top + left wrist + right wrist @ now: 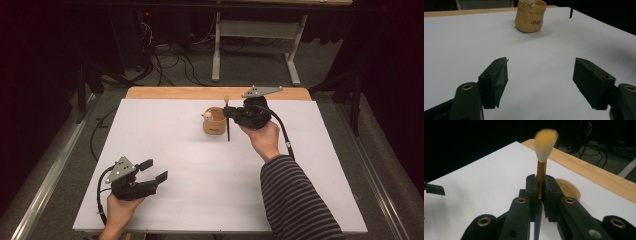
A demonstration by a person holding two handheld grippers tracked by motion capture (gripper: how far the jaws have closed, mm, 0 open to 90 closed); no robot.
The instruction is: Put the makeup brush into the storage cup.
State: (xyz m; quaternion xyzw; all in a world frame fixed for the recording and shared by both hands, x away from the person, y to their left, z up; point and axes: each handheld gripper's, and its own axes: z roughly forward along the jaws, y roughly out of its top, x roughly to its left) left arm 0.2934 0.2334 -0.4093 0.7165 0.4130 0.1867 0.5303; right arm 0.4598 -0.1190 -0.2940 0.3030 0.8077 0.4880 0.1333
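A white table top (165,165) takes up most of the high view, with a strip of bare wood (175,93) along its far edge. Beyond it lie a grey carpet floor, a tangle of black cables (165,62) and the pale legs of another table (216,55), all in a dark room.

Far from the person and a little right of the middle stands a small tan pot (214,121). The left gripper view shows dark writing on its side (536,23), too blurred to read, and something pale poking out of its top; the high view shows that pale bit as a small round shape at the pot's left rim. The right gripper view shows the pot's open mouth (571,190) just behind the jaws.

The right gripper (228,113), held by a hand in a striped sleeve (295,195), is just right of the pot and clamps a brush (227,120) upright. The right gripper view shows what the high view cannot: a gold collar pinched between the two black pads (532,187), white bristles tipped yellow (545,143) above, a dark handle below. In the left gripper view the handle's tip (571,11) hangs above the table.

The left gripper (154,170) is near the person at the left, well apart from the pot, its jaws spread wide with nothing between them
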